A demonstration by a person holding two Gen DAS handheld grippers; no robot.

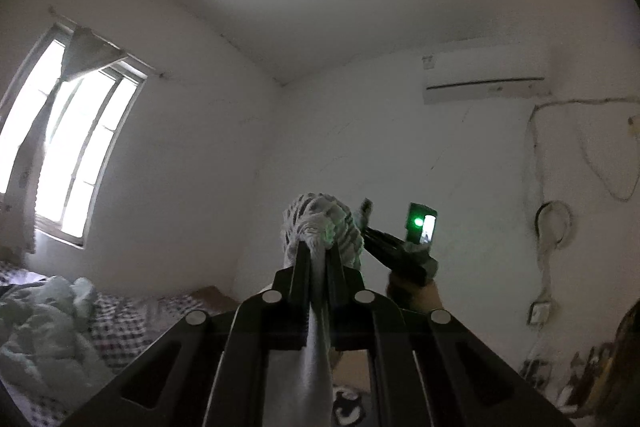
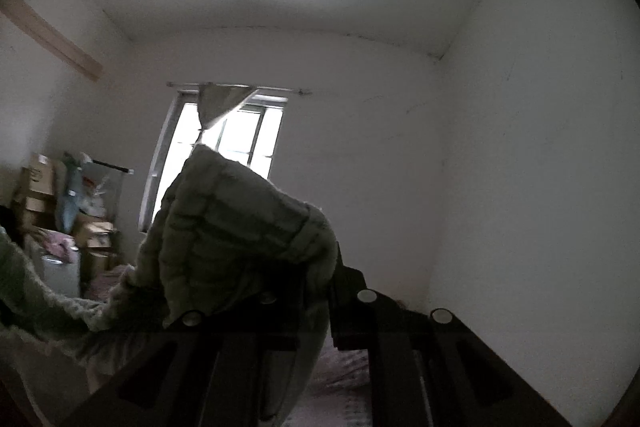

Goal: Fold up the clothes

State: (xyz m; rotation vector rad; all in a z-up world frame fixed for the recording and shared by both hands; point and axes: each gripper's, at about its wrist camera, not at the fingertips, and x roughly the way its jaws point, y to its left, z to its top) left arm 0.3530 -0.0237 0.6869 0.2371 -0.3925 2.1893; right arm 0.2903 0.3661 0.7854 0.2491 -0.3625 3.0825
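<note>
Both grippers are raised and point up toward the walls and ceiling. My left gripper (image 1: 318, 251) is shut on a pale striped knit garment (image 1: 320, 223); its bunched edge sticks up past the fingertips and cloth hangs down between the fingers. In the left wrist view the right gripper (image 1: 366, 215) sits just to the right, hand-held, with a green light on its body, pinching the same garment. In the right wrist view my right gripper (image 2: 316, 267) is shut on the garment (image 2: 240, 219), which drapes over and hides the left finger.
A bed with a checked sheet (image 1: 120, 323) and a crumpled pale quilt (image 1: 44, 331) lies low left. A bright window (image 1: 68, 155) is on the left wall, an air conditioner (image 1: 484, 75) on the right wall. Stacked cardboard boxes (image 2: 40, 195) stand beside the window.
</note>
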